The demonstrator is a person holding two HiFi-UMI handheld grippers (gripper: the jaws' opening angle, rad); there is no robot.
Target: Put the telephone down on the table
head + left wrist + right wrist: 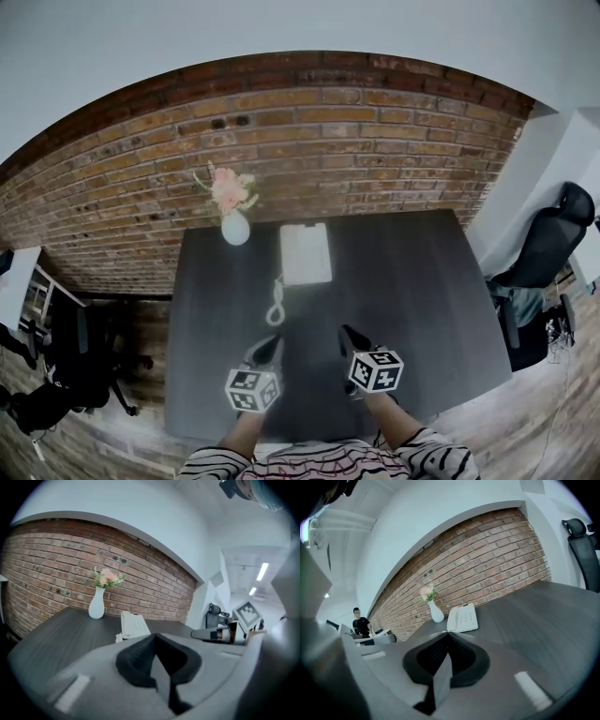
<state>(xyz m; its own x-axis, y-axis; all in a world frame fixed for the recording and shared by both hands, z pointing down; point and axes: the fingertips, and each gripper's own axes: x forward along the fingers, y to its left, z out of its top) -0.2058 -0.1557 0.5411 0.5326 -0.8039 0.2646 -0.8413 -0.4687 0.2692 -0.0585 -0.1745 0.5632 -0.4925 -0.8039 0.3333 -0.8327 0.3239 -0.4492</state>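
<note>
Though the telephone (306, 253) lies flat, overhead glare seemingly erases its details.

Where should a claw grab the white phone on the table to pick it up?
Probably the handset, the long narrow bar along the left side of the telephone. It is slimmer than the wide flat base. Come from above, since the vase stands near on its left and the curly cord trails in front.
</note>
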